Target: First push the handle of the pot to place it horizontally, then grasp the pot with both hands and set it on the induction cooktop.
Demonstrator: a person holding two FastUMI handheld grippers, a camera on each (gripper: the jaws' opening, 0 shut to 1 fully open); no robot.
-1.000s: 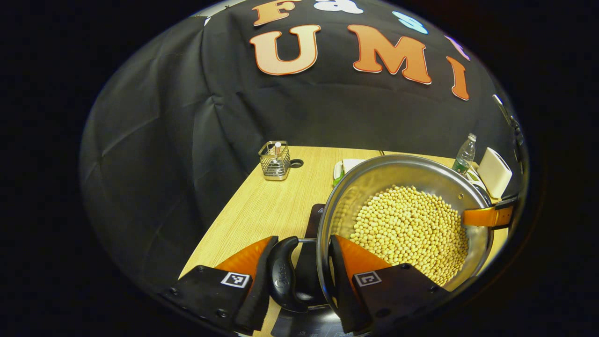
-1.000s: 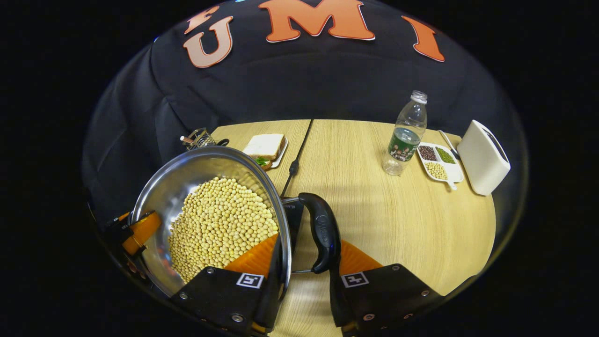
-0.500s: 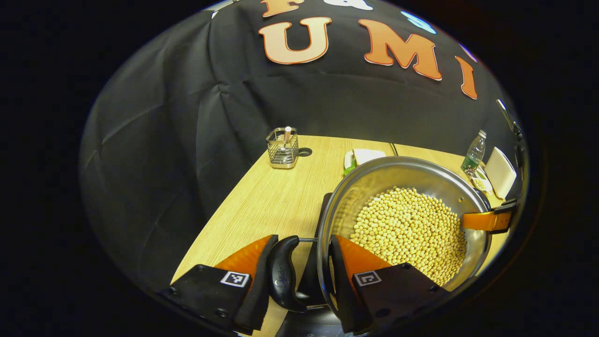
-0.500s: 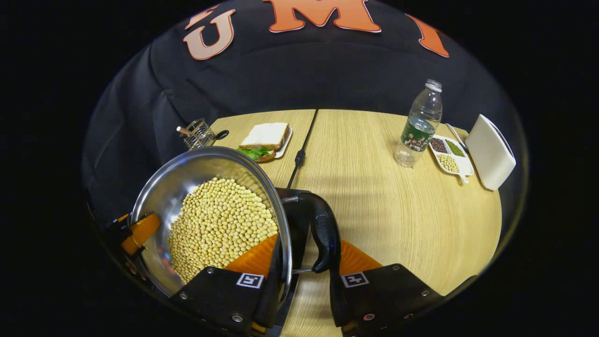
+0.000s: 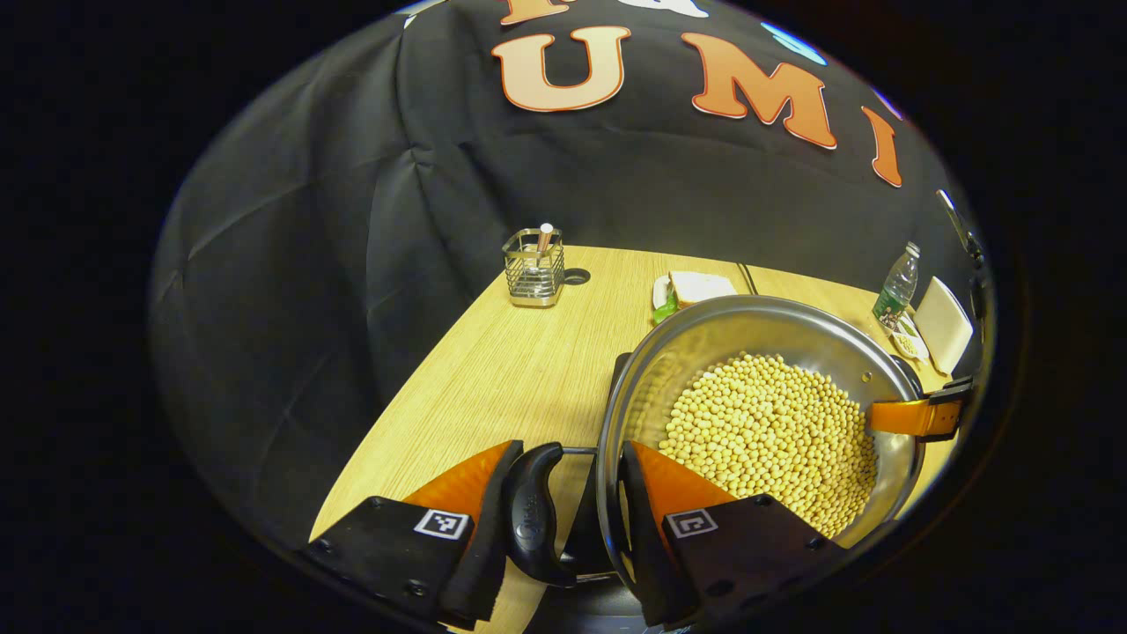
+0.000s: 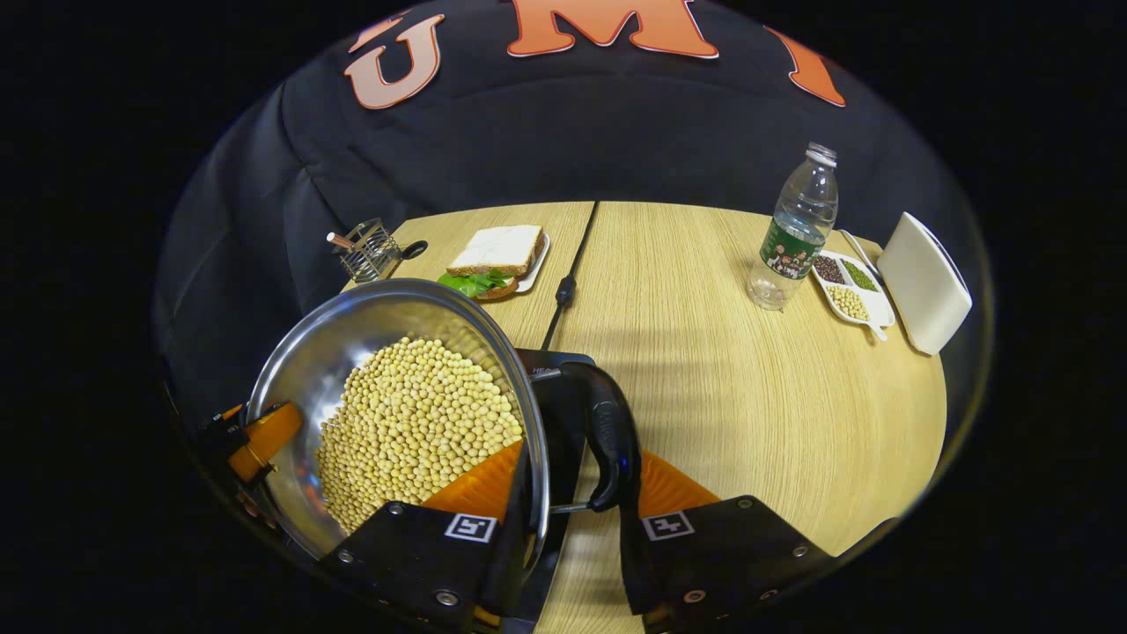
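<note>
A steel pot [image 5: 696, 352] full of yellow soybeans [image 5: 766, 431] hangs between both grippers. My left gripper [image 5: 568, 519] is shut on the pot's black left handle [image 5: 531, 515] and rim, one finger outside the handle and one inside the wall. The right gripper [image 6: 572, 511] is shut the same way on the black right handle [image 6: 606, 436] and rim. Each view also shows the other gripper's orange finger at the far rim, the right gripper [image 5: 916, 414] and the left gripper [image 6: 264, 436]. The black induction cooktop [image 6: 553, 387] lies right under the pot; its edge shows as the cooktop [image 5: 616, 374].
On the wooden table [image 6: 722, 396] stand a wire basket [image 5: 533, 269], a sandwich on a plate [image 6: 497, 255], a water bottle [image 6: 792, 238], a divided bean dish [image 6: 850, 291] and a white box [image 6: 924, 282]. A black cable [image 6: 568, 282] runs back from the cooktop.
Both grippers have carried the pot along, still gripping it. More of the black cooktop has come into view beneath it, and the far table things have shifted up in both views.
</note>
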